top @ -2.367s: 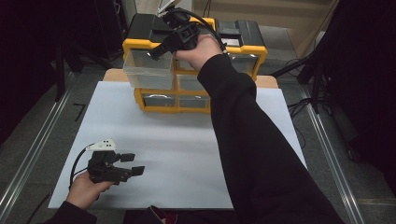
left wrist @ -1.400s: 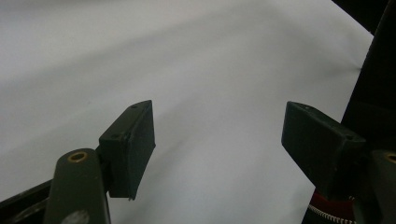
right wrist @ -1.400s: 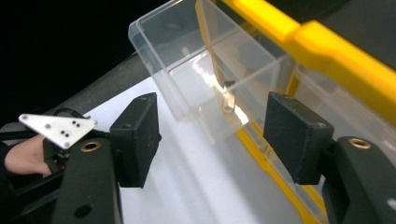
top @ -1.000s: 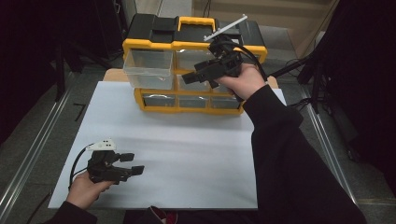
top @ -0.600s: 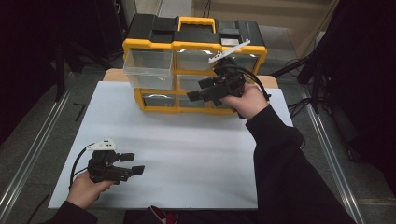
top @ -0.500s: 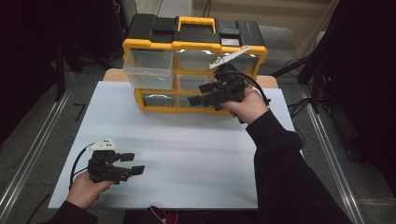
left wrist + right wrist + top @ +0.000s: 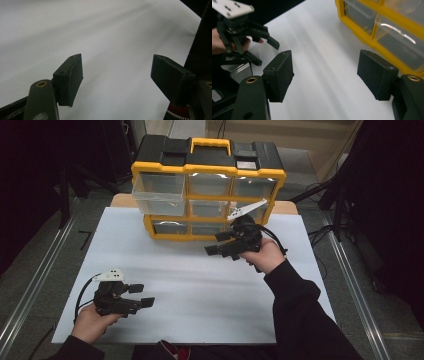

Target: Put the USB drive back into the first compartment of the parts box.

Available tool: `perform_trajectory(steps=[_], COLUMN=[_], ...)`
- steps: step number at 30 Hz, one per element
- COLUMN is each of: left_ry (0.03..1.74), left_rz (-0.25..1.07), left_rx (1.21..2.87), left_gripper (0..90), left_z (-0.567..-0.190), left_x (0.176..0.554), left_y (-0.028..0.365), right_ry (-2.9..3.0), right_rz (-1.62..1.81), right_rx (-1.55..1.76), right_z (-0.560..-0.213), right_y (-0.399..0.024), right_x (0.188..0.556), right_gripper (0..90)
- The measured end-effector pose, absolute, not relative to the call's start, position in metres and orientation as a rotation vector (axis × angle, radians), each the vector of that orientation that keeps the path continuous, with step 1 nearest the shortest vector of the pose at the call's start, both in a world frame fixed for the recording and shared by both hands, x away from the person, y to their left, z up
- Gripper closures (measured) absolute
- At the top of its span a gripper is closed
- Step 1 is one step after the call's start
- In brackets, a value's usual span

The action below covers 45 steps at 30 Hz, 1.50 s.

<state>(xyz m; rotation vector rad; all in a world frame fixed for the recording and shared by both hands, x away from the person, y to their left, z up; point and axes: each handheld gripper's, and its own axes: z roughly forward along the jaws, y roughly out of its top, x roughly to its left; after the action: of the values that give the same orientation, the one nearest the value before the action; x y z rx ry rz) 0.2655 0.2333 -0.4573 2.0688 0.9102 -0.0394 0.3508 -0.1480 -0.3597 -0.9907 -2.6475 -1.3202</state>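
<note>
- High view: Your right gripper (image 7: 216, 243), jaws apart and empty, has drawn back from the top-left clear plastic drawer (image 7: 159, 191) of the yellow-and-black plastic drawer cabinet (image 7: 207, 187). It now hangs over the white table sheet (image 7: 200, 285), in front of the cabinet's bottom row. That drawer, at 11 o'clock on the table, juts out past its neighbours, so it looks pulled open, with the next step probably filling or closing it. Your left gripper (image 7: 141, 295) has not moved; it rests at 7 o'clock, jaws spread.
- Left gripper view: Both black jaws stand wide apart over bare white sheet, nothing between them.
- Right gripper view: The jaws are parted and hold nothing. The cabinet's yellow frame (image 7: 372, 27) runs off at 1 o'clock, while your left gripper (image 7: 265, 50) sits at 10 o'clock.
</note>
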Motion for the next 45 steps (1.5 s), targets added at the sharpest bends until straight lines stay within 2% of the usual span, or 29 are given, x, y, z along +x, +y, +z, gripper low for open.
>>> perform_trajectory(steps=[17, 45], left_ry=[0.911, 0.896], left_rz=[-0.046, -0.046], left_rx=[2.069, 2.077], left_gripper=[27.1, 27.1], left_z=[-0.458, -0.457], left_x=[0.266, 0.265], left_y=[0.233, 0.23], right_ry=[-2.613, -2.635], right_rz=[-1.248, -1.256], right_rx=[-1.046, -1.2], right_z=[-0.415, -0.459], right_y=[-0.158, -0.208], right_x=[0.335, 0.289], right_gripper=[27.0, 25.2])
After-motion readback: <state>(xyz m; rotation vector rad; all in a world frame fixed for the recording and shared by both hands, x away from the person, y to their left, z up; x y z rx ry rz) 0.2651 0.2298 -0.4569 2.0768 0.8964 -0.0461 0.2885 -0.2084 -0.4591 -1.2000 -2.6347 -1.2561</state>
